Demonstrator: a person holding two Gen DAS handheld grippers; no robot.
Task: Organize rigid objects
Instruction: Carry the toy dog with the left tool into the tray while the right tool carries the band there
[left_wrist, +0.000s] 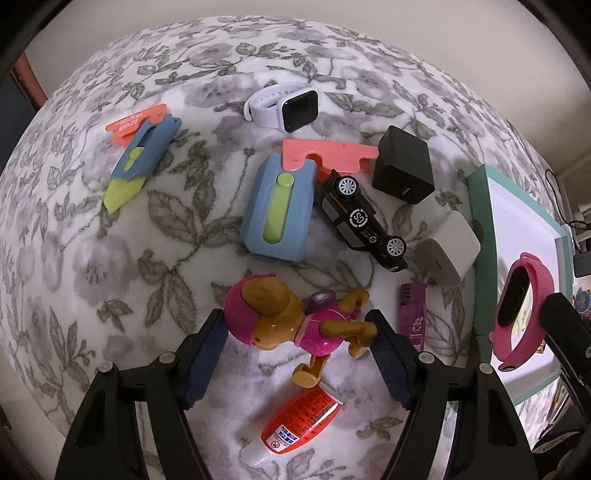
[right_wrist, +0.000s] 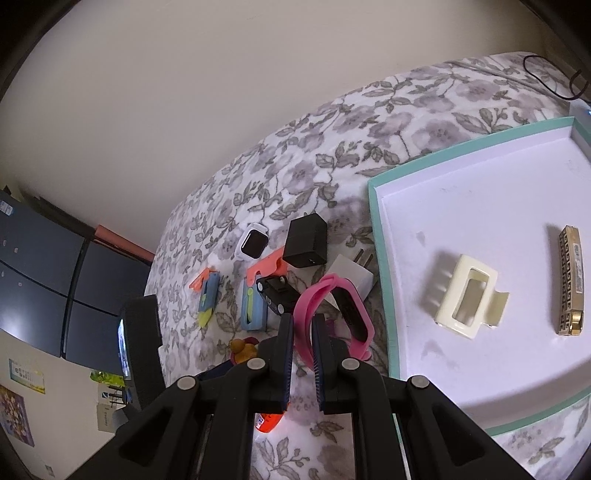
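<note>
The left gripper hangs low over the floral blanket, its jaws wide on either side of a toy pup; whether the pads touch it I cannot tell. The right gripper is narrow, clamped on the strap of a pink band held above the blanket, just left of the tray.

By my reading the sorting is early. Only two things lie in the tray: a cream hair clip and, to its right, a gold barrette. The band looks next to go in, as the gripper carries it near the tray's left rim.

Much is left on the blanket. Nearest is a red-and-white tube, under the left gripper. Just beyond lies the pup on its side, hard glossy plastic, brown with a pink suit and cap. To its right is a purple lighter. Farther out sit a blue case with a green slider, a black toy car touching it, and a white charger near the tray. Well to the left is a toy knife, blue with a green tip. Farthest are a coral piece, a black charger and a white watch.
</note>
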